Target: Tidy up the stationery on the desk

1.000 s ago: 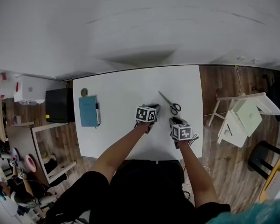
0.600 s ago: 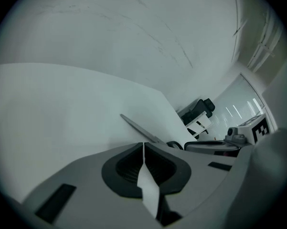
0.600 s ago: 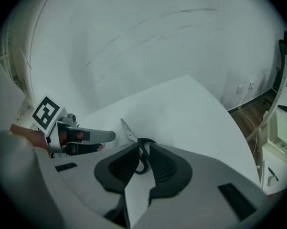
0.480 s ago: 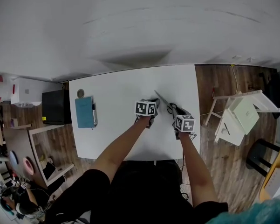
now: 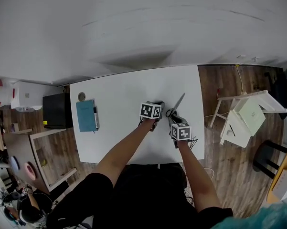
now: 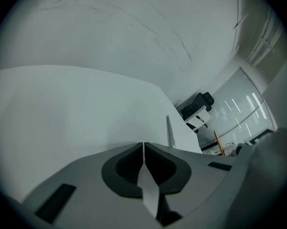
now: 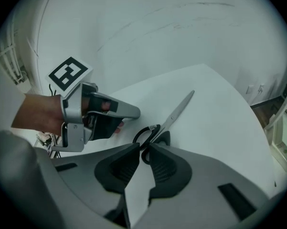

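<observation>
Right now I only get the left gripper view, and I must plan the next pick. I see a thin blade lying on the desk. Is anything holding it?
Observer: Yes. The right gripper is shut on the black handle of the scissors. Its jaws have just been closing on that handle.
Operator: Which way does the blade point?
Observer: Away from the person, towards the far right corner of the desk.
Operator: Anything else left to tidy?
Observer: A blue notebook lies near the desk's left edge, with what looks like a dark pen along its right side.
</observation>
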The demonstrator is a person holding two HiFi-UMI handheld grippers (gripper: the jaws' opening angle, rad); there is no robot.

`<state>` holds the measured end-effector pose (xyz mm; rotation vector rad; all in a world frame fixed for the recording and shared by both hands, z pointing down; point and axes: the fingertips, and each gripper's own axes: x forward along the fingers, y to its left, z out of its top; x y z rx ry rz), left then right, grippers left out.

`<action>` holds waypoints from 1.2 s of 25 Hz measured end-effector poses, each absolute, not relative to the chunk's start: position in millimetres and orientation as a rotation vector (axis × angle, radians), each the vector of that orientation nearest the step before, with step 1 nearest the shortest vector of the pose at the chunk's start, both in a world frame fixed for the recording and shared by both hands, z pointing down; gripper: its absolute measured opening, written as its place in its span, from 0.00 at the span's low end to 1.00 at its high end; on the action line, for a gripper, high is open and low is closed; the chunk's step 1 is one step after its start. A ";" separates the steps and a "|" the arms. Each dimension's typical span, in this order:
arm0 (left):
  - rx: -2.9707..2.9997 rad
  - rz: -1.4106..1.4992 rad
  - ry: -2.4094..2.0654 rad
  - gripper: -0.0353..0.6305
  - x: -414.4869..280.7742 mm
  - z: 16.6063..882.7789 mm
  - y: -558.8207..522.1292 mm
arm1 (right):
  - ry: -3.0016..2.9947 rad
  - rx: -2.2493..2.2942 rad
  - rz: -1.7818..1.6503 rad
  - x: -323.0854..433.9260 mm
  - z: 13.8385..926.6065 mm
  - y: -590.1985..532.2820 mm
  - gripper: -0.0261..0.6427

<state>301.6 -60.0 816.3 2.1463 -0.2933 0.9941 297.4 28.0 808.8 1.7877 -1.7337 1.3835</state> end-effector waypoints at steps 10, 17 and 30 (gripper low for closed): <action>2.139 0.971 -0.177 0.09 285.6 813.1 -22.5 | -1.619 1.862 1.434 326.3 809.0 37.3 0.16; 2.127 0.949 -0.184 0.09 259.2 805.9 -13.6 | -1.649 1.643 1.221 313.3 815.9 35.5 0.16; 2.078 0.848 -0.294 0.09 162.3 787.2 -14.4 | -1.565 1.780 1.190 302.8 811.1 31.9 0.17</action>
